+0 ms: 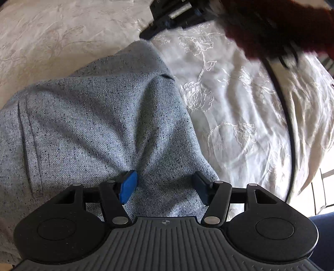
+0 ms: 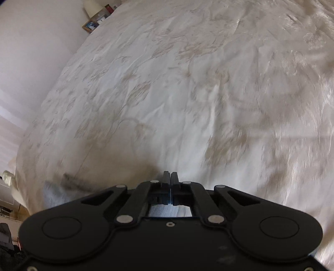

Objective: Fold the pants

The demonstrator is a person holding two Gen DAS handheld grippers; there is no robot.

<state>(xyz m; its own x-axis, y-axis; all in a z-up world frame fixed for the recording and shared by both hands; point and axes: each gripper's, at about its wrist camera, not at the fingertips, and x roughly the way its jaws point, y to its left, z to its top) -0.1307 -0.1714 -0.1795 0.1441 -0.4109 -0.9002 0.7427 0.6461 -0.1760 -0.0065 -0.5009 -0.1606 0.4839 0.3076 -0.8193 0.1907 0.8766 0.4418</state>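
The pants [image 1: 94, 116] are light grey-blue speckled fabric, lying bunched on a white embroidered bedspread [image 1: 240, 104]. My left gripper [image 1: 165, 185] is open just above them, its blue-padded fingers [image 1: 128, 186] spread over a crease in the cloth. In the right wrist view my right gripper [image 2: 170, 177] is shut, jaws pressed together over the bedspread [image 2: 187, 93]. A strip of the grey fabric [image 2: 54, 193] shows low at the left beneath it, and I cannot tell whether the jaws pinch any of it. The view is motion-blurred.
The other gripper and a dark red sleeve [image 1: 281, 27] blur across the top right of the left wrist view, with a black cable [image 1: 290, 125] hanging down. A nightstand with small items [image 2: 98, 18] stands by the wall at the bed's far corner.
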